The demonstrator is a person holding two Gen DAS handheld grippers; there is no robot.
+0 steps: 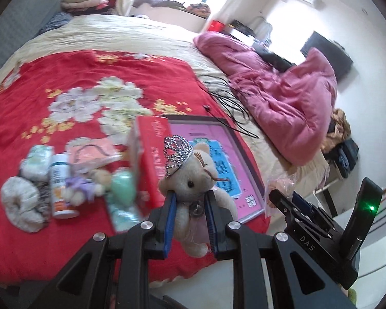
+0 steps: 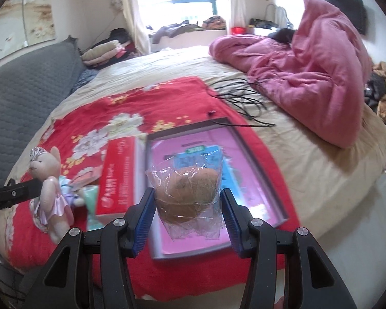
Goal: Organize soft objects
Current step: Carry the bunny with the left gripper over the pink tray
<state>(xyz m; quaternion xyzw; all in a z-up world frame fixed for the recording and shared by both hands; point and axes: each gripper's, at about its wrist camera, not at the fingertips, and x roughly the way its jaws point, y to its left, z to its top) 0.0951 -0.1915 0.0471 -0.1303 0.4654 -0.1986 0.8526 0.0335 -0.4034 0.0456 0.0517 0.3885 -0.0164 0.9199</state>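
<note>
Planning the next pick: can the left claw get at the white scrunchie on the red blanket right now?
Probably not yet. The left claw is shut on the crowned teddy bear, so it has no free grip. The scrunchie itself lies uncovered on the red blanket.

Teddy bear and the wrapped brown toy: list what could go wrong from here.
1. The left gripper pinches the teddy bear only at the neck; its loose-looking crown may fall off.
2. The right gripper holds the wrapped brown toy by slick plastic, so it could slip out.
3. The tilted red box stands near both and might get knocked over.
</note>
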